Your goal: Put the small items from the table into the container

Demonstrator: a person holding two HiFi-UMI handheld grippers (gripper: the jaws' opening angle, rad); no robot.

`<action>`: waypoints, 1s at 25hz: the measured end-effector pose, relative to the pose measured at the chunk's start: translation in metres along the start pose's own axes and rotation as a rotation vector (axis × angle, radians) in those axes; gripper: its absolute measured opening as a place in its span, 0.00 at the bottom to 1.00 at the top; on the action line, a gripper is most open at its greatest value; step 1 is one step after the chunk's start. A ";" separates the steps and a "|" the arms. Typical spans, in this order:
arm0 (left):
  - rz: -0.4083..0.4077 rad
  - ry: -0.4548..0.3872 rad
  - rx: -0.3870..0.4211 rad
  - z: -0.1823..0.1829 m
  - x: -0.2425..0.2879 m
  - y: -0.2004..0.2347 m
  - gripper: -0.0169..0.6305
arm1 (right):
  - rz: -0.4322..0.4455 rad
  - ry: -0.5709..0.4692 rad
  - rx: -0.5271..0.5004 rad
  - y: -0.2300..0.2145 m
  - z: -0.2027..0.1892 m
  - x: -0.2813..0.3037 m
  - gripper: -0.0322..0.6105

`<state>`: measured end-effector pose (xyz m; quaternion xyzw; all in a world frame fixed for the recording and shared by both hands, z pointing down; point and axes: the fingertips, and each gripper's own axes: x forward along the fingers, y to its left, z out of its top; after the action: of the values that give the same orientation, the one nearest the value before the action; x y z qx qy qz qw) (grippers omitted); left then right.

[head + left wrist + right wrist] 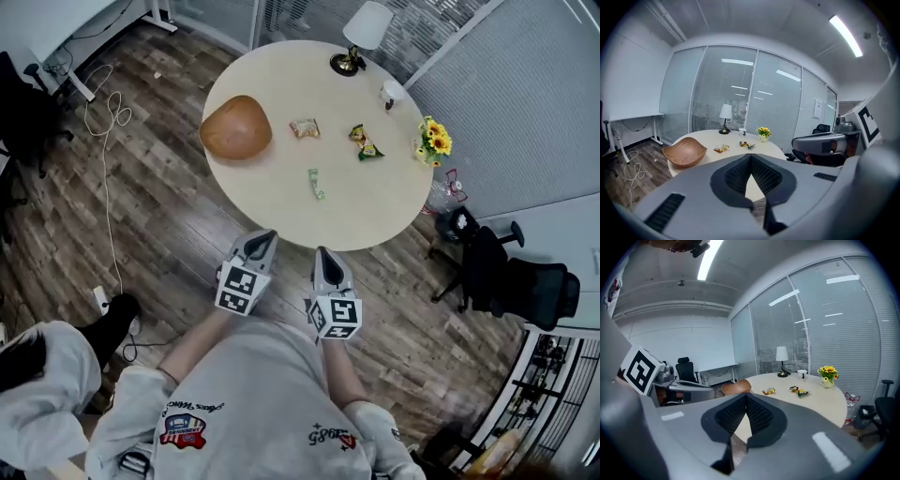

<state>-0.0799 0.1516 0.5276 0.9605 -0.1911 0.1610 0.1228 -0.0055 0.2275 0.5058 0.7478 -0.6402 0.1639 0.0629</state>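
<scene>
On the round beige table [375,202] a brown wooden bowl [236,127] lies at the left. An orange snack packet [305,127], a green and yellow packet pair [364,142] and a small green wrapper [316,183] lie spread across the middle. My left gripper [262,238] and right gripper [323,255] are side by side just short of the table's near edge, both shut and empty. The left gripper view shows its jaws [750,159] meeting, with the bowl [685,151] and packets [721,148] beyond. From the right gripper [746,397], the bowl [737,387] and packets [768,391] lie ahead.
A lamp [361,37], a white cup [392,92] and a pot of yellow flowers [433,141] stand along the table's far right rim. A black office chair [511,277] is at the right, and a white cable [108,112] trails over the wooden floor at the left.
</scene>
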 end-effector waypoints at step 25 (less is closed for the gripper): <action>0.035 0.096 -0.033 0.045 0.137 0.102 0.04 | 0.007 0.344 -0.121 -0.113 -0.090 0.218 0.40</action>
<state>0.0101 0.0021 0.5523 0.9460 -0.2046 0.2058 0.1445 0.1181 0.0703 0.6744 0.7013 -0.6315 0.2508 0.2157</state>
